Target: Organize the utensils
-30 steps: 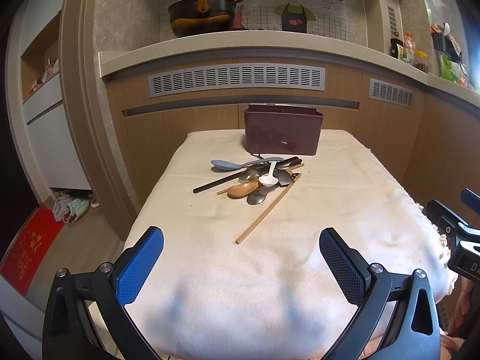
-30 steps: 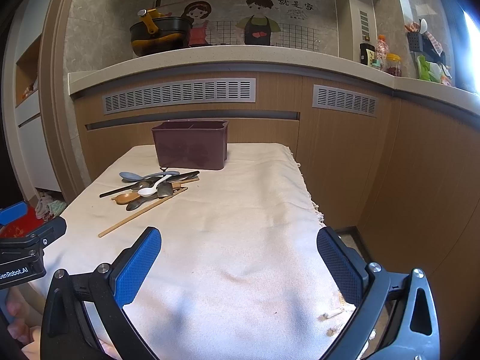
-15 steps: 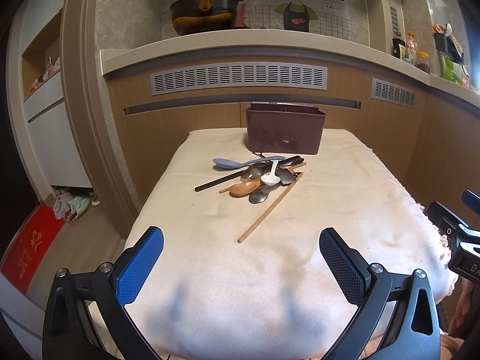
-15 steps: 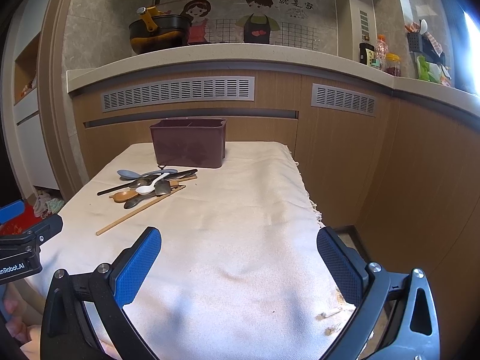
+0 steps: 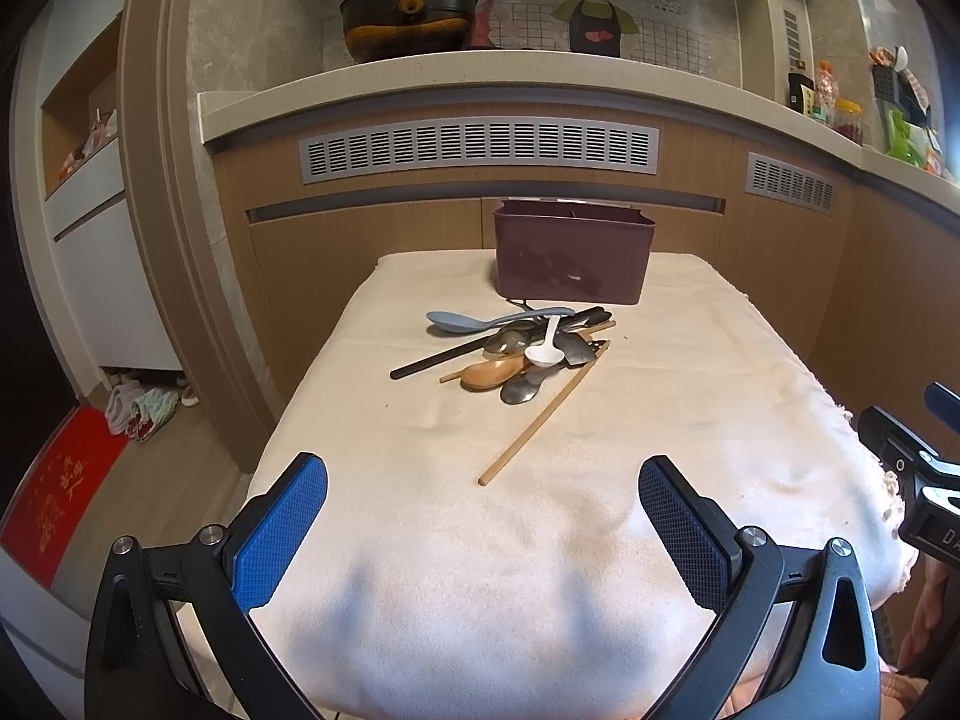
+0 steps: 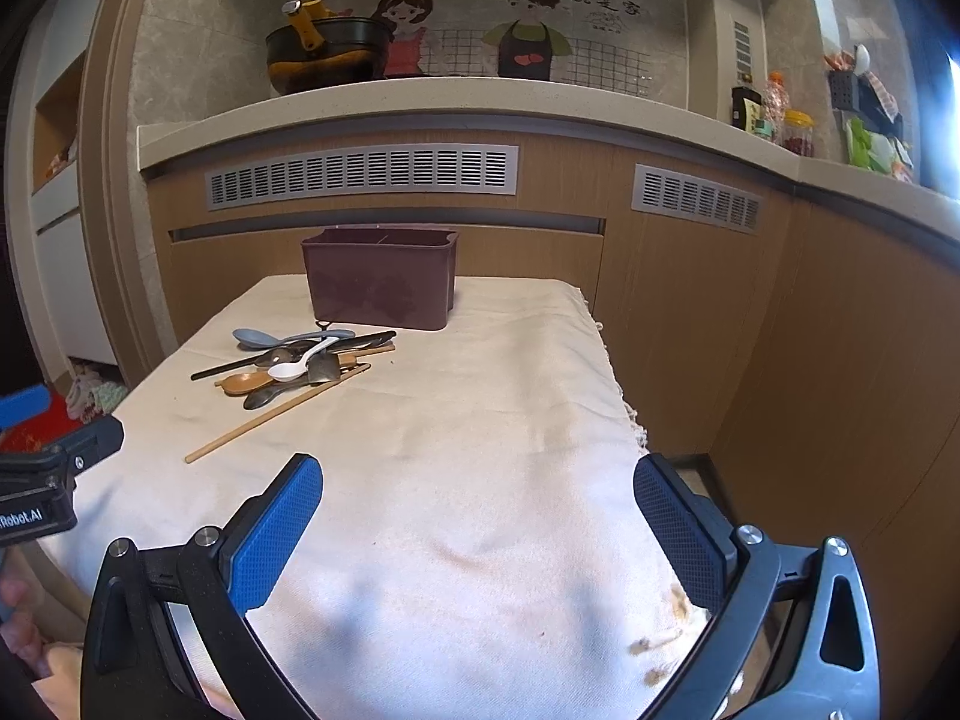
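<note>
A heap of utensils (image 5: 516, 348) lies mid-table on the cream cloth: a blue spoon (image 5: 474, 320), a white spoon (image 5: 546, 351), a wooden spoon (image 5: 492, 373), metal spoons, a black chopstick (image 5: 438, 359) and a long wooden chopstick (image 5: 543, 415). Behind the heap stands a maroon holder box (image 5: 573, 252). My left gripper (image 5: 483, 516) hovers open over the near table edge, well short of the heap. My right gripper (image 6: 477, 516) is open too, nothing between its fingers, with the heap (image 6: 300, 363) and the box (image 6: 380, 276) ahead to its left.
The cloth-covered table (image 5: 690, 390) butts against a wooden counter front with vent grilles (image 5: 480, 147). A wok (image 5: 408, 21) sits on the counter top. Floor with a red mat (image 5: 54, 498) lies left. The right gripper's body (image 5: 918, 480) shows at the left view's right edge.
Both grippers have edged slightly forward toward the table; the heap and box sit a little nearer in view. Nothing was grasped and the fingers stay spread.
</note>
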Available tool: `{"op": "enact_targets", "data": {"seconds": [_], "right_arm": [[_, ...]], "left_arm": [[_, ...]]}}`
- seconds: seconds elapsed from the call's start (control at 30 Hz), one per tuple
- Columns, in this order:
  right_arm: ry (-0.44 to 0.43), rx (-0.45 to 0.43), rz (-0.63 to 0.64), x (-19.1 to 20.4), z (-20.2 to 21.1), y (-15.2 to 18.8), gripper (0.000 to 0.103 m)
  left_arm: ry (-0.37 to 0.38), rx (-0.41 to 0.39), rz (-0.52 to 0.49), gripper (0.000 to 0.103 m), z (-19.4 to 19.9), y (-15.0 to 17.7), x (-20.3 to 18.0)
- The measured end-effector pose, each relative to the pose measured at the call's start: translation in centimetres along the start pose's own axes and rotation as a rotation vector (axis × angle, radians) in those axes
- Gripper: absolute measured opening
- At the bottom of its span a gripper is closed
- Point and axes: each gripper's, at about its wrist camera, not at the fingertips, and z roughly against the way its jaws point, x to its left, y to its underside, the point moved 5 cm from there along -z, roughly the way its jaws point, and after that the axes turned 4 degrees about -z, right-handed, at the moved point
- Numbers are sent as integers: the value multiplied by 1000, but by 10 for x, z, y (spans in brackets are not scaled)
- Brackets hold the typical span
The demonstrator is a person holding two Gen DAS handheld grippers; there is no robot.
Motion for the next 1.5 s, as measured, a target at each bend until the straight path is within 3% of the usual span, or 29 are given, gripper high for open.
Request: {"op": "enact_targets", "data": {"seconds": [0.13,0.27,0.57,0.77,0.83,0.9,1.07,1.2,1.5], "right_arm": [[18,-13,91,10,-15,-20,103],[-48,21,144,25,-45,-48,103],[-229,180,272,94,-175,-77,103],[-244,259,288,142,-249,-86,103],[-234,290,279,155,-269,-86,98],[-221,307,277,164,-284,-86,73],[-265,372,276,184,-312,-80,45],[-330,453,265,186,-320,-71,16],[-377,513,267,149,-286,-50,11]], "left_arm": [[29,12,-32,103,-17,-17,2],[41,14,-71,103,-43,-40,7],[70,-12,-43,103,-115,-87,52],[108,-11,18,103,-155,-109,89],[127,2,30,103,-165,-113,96],[139,26,59,103,-179,-114,106],[179,105,154,103,-206,-103,118],[210,155,164,103,-220,-99,113],[242,217,110,103,-242,-105,85]]}}
